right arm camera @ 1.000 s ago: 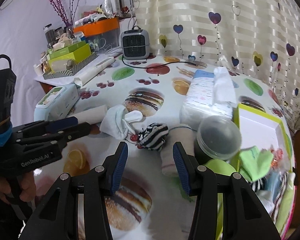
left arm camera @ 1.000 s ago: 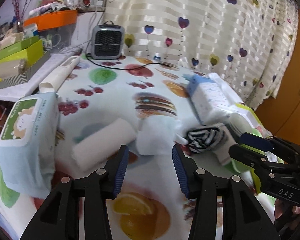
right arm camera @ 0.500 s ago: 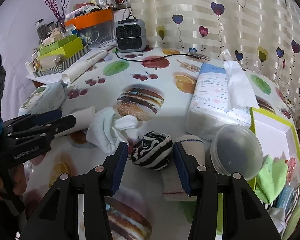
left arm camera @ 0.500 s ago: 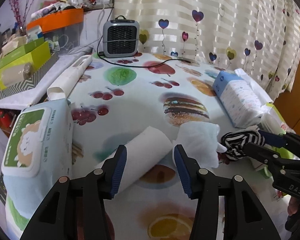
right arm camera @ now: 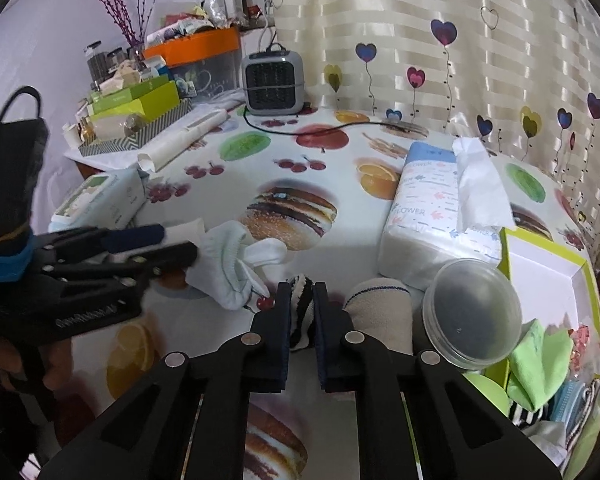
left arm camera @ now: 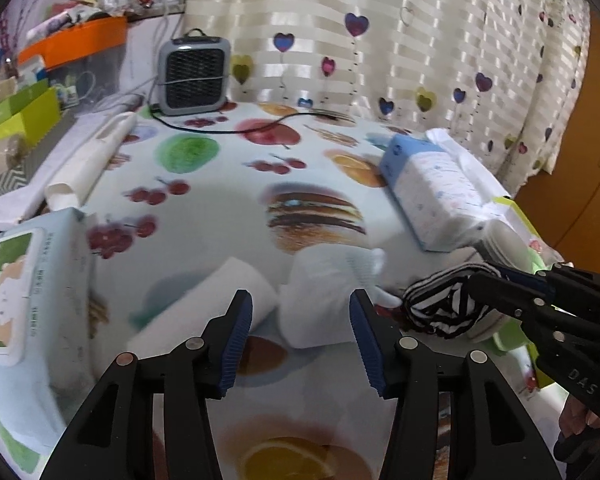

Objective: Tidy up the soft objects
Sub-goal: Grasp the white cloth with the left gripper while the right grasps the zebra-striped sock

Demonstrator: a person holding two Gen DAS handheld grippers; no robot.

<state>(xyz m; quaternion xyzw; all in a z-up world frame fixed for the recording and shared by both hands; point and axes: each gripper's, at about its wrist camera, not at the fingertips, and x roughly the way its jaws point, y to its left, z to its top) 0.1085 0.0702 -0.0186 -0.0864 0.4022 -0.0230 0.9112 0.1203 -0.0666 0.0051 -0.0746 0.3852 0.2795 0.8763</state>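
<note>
R gripper [right arm camera: 302, 300]: just closed; jaws pinch the striped sock ball [right arm camera: 300, 312], which sits on the table [right arm camera: 228, 184] betw. white sock and beige roll.
L gripper [left arm camera: 300, 336]: jaws spread wide, just been opening more; white sock [left arm camera: 324, 304] lies betw. the tips, pads not on it.
White roll [left arm camera: 204, 312]: by L gripper's left finger, touching the white sock, loose on the table.
Beige roll [right arm camera: 380, 312]: just right of R gripper, beside the clear lid [right arm camera: 472, 320], not picked.
Green tray [right arm camera: 548, 272]: right edge; green cloth [right arm camera: 540, 360] plus striped and blue soft bits already piled at its near end.
Progress: my read, partway. Some soft items binned; striped ball gripped but not lifted; white sock, white roll, beige roll left.
Wipes pack [left arm camera: 24, 300]: left, green label w/ animal pic; text too small to read.
Tissue pack [right arm camera: 432, 208]: mid-right, prints "FLOWER", partly cut off; one tissue sticking up.
Gripper bodies: "DAS" on the R one in L view; the L one's white lettering in R view too blurred to read.
Heater [right arm camera: 274, 80]: far back by the heart curtain, cord across the table; no readable mark.
</note>
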